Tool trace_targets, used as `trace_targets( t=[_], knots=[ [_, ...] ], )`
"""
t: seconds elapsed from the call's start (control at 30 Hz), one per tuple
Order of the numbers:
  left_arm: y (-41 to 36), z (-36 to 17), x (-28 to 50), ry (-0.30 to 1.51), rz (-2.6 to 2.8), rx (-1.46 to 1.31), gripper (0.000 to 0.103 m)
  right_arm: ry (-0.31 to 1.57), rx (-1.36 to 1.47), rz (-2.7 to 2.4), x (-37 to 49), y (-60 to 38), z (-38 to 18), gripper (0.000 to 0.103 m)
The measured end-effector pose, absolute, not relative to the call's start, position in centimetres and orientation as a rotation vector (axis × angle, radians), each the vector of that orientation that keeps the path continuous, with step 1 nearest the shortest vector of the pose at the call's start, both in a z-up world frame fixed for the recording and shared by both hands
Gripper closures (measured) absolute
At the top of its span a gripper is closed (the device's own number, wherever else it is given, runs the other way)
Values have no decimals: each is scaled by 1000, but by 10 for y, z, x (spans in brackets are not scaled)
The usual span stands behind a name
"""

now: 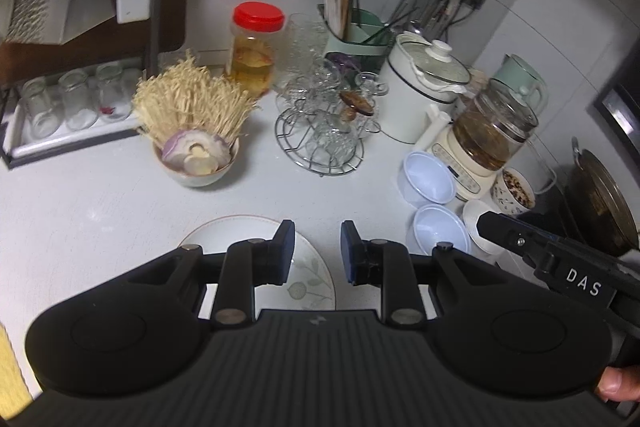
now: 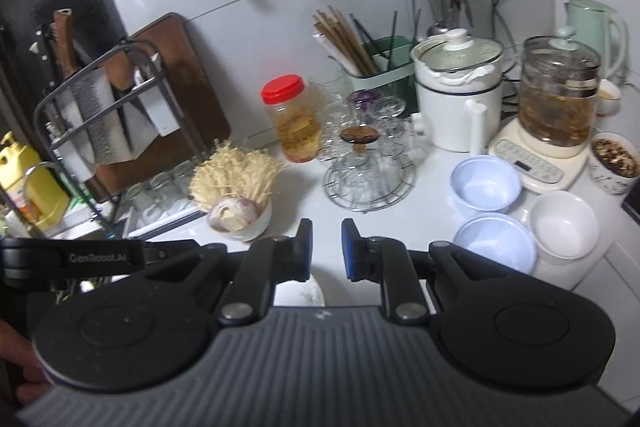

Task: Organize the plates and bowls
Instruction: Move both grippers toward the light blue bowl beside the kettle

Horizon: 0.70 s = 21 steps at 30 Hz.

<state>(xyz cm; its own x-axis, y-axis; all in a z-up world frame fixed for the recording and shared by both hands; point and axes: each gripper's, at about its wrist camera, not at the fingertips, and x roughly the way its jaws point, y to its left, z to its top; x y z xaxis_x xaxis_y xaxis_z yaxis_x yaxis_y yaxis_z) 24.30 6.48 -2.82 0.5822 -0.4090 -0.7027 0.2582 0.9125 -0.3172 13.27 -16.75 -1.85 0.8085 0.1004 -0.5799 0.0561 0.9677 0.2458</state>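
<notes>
White counter [image 1: 100, 195] runs from a dish rack [image 1: 72, 107] on the left to a stove-side wok [image 1: 600, 203] on the right, with bare surface across the near middle. Along the back wall stand a white cooking pot [image 2: 456, 95], a glass kettle [image 2: 560, 95] on its base, a red-lidded jar [image 1: 256, 47] and a wire stand of glassware [image 1: 324, 131]. A floral plate [image 1: 304, 267] lies at the counter's near edge, directly under the left gripper [image 1: 318, 251], whose fingers stand apart and empty above it. A bowl of onion and enoki mushrooms [image 1: 196, 155] sits behind the plate, well apart from it. At right, two pale blue bowls [image 2: 486, 183] [image 2: 494, 241] sit just beside each other, a white bowl [image 2: 564, 225] next to them near the counter's corner. The right gripper [image 2: 326, 247] hovers left of these bowls, fingers apart, holding nothing.
</notes>
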Motion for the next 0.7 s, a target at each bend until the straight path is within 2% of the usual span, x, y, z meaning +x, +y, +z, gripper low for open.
trace_targets(
  t=[0.37, 0.7],
  knots=[
    [53, -39, 256, 887, -506, -162, 76, 657, 294, -112, 118, -172, -27, 85],
    [1, -58, 277, 930, -518, -163, 76, 687, 321, -190, 126, -232, -37, 84]
  ],
)
